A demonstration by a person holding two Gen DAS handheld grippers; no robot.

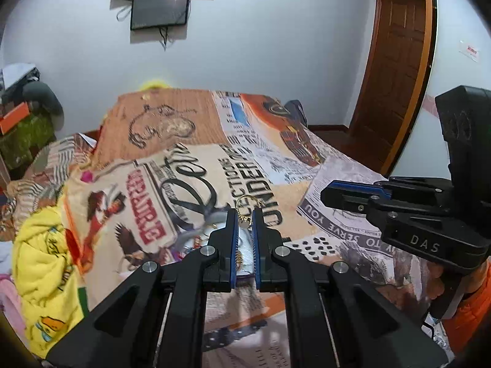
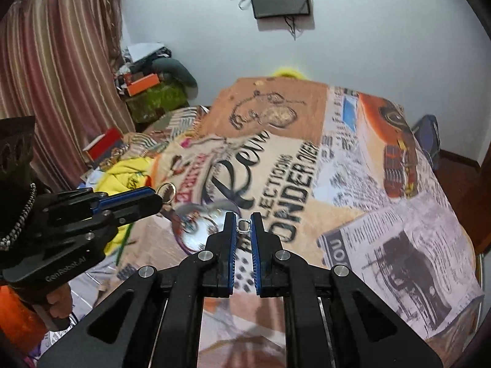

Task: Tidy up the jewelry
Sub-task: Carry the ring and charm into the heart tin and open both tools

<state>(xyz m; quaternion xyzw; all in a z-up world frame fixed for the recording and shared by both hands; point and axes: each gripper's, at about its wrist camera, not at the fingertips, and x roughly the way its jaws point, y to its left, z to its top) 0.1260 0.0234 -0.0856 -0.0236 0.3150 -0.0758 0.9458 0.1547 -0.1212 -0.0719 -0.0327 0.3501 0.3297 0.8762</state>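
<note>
Left gripper (image 1: 245, 214) pinching a gold ring (image 1: 247, 200) between fingertips, jaws nearly together, ring's loop sticking out past the tips, a small gold bit hanging lower in the gap. Same gold ring (image 2: 166, 190) seen at the tip of the left gripper (image 2: 153, 197) in the right wrist view, held up off the bed. Right gripper (image 2: 244, 225) pinching a small silver ring (image 2: 244, 225) at fingertips, jaws close, ring spanning the gap. Right gripper (image 1: 330, 194) in the left wrist view at the right side, fingertips pointing left; grip not readable from there. Both grippers held above the bed, well off the bedspread (image 1: 337, 165), a collage print of newspaper text and pictures. Round whitish dish (image 2: 199, 236) with purple rim and blurred small items lying on bedspread toward its near left part, below and between the two grippers; contents too blurred to name. Yellow cloth (image 1: 40, 260) bunched at left edge of bed. Dark wall screen (image 1: 159, 7) beyond far edge.
</note>
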